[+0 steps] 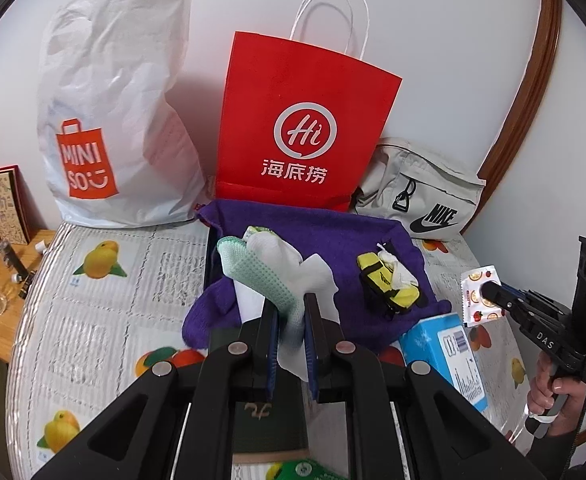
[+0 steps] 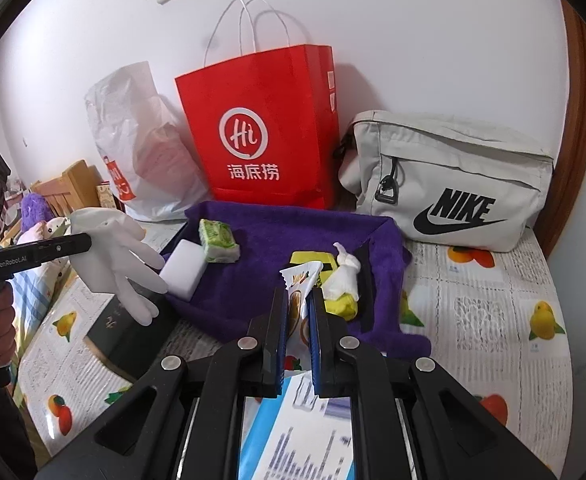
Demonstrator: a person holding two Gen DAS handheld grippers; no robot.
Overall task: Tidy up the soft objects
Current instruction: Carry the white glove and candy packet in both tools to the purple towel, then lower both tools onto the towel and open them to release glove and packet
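My left gripper point(image 1: 291, 302) is shut on a white glove with a green dotted palm point(image 1: 261, 270), held above the near edge of a purple towel point(image 1: 333, 232). From the right wrist view the same glove point(image 2: 121, 256) hangs from the left gripper point(image 2: 85, 241) left of the towel point(image 2: 273, 248). My right gripper point(image 2: 297, 294) is shut on a fruit-printed packet point(image 2: 299, 280); it also shows in the left wrist view point(image 1: 489, 292). On the towel lie a green packet point(image 2: 218, 240), a white block point(image 2: 183, 268) and a yellow pouch with white tissue point(image 2: 343, 284).
Against the wall stand a white Miniso bag point(image 1: 109, 128), a red paper bag point(image 1: 297, 120) and a grey Nike pouch point(image 2: 453, 184). A blue box point(image 1: 449, 352) lies right of the towel, a dark box point(image 2: 129, 328) left of it. A fruit-printed cloth point(image 1: 105, 300) covers the table.
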